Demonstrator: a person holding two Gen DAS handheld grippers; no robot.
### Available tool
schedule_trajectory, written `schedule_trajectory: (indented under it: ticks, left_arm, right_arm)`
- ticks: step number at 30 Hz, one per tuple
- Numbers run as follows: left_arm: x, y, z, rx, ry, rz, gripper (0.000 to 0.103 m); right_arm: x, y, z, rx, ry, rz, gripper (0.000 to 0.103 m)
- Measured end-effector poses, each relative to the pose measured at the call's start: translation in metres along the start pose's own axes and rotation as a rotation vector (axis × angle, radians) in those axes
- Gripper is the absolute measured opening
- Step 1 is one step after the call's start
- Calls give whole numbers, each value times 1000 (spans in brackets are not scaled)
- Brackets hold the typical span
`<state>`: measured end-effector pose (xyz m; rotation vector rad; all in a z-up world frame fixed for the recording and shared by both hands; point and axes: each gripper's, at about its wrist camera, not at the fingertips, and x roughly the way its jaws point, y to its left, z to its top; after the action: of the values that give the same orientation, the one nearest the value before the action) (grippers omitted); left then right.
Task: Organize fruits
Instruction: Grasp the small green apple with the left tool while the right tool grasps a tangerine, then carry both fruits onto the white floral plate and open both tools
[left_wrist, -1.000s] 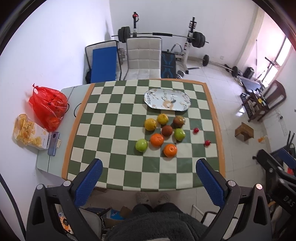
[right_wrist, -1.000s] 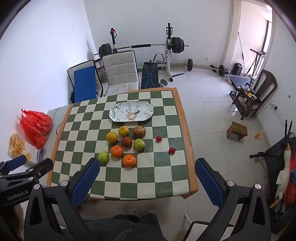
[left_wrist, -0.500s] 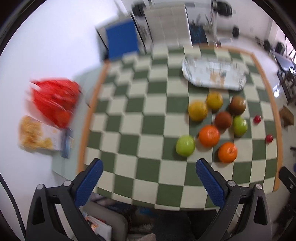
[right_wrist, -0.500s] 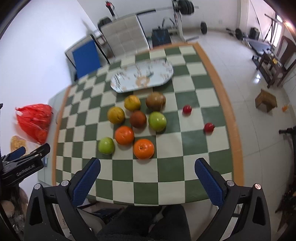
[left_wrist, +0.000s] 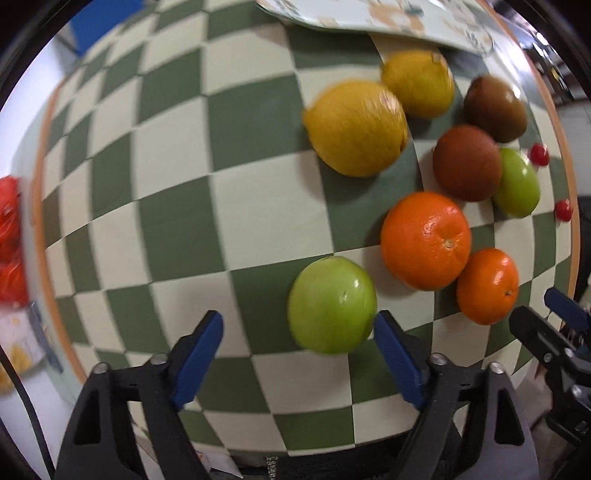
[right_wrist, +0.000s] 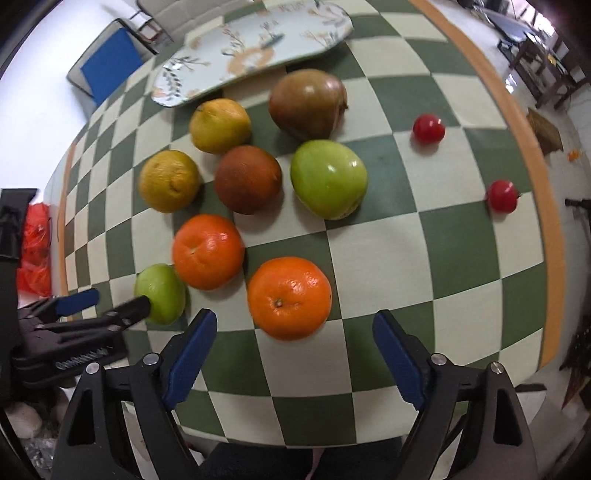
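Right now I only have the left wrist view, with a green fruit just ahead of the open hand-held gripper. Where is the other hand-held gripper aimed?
Observer: The right hand-held gripper is open. The nearer orange lies just ahead of the gap between its fingers, not yet between them.
Operator: Is anything on the plate? I see only its edge.
Observer: As far as the right wrist view shows it, the plate carries no fruit.
Operator: Is the left one touching the green fruit?
Observer: Seen from the right wrist, one finger of the left hand-held gripper overlaps the near side of the green fruit. I cannot tell whether they touch.
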<state>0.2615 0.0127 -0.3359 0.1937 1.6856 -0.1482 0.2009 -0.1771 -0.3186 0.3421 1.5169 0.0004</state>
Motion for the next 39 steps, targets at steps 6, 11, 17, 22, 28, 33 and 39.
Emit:
schedule_trajectory:
  ticks: [6,11,17,22,28,33,39]
  left_arm:
    - [18,-16,7,43,24,-136,53]
    - [23,-22,-1,67,11,-134,54]
    - [40,-13,1,37,44,-191,53]
    - [44,-10,-6,21,16,-192,52]
    - [25,-13,-26,39,-55,-151,52]
    - [-4,-7,-50,14,-116,-171,52]
    - [-79,7,-18,-76,-221,-250,52]
  right_arm:
    - [31,-2,4,54,54,31,88]
    - [56,2,9,55,102,33,76]
    - [78,2,10,78,155,50,68]
    - [84,13,8,39,156,9,66]
    - [82,23,1,24,127,-9,65]
    - [66,24,-6,15,102,28,65]
    - [14,24,16,-2,25,120,65]
